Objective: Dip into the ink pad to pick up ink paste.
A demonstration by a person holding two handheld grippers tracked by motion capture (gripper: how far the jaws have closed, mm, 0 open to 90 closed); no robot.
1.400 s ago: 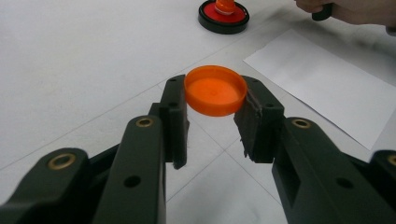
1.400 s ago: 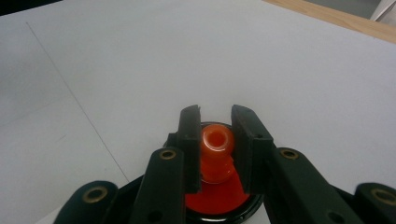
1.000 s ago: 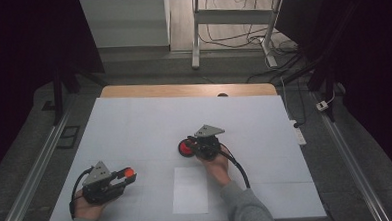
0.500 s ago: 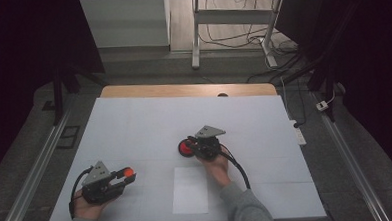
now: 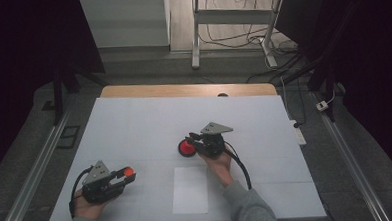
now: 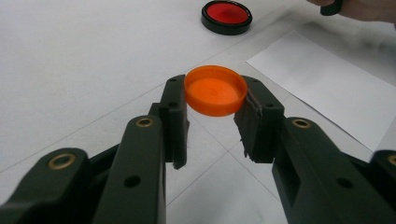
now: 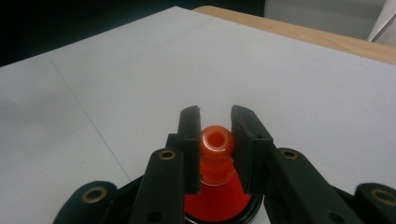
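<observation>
My left gripper [image 5: 128, 173] sits near the table's front left corner, shut on a flat orange cap [image 6: 215, 91] that it grips by the rim just above the white surface. Mid-table stands a red cone-shaped piece [image 5: 187, 148] with a black-rimmed base [image 6: 226, 16]. Its narrow open neck [image 7: 217, 140] rises between the jaws of my right gripper [image 7: 217, 112], which press on it from both sides. In the high view my right gripper [image 5: 194, 138] reaches in from the right of the piece.
A white sheet of paper [image 5: 190, 190] lies flat near the front edge, between the two hands. The white mat [image 5: 134, 123] covers the table, with a wooden strip [image 5: 183, 90] showing at the far edge. Metal rails run along both sides.
</observation>
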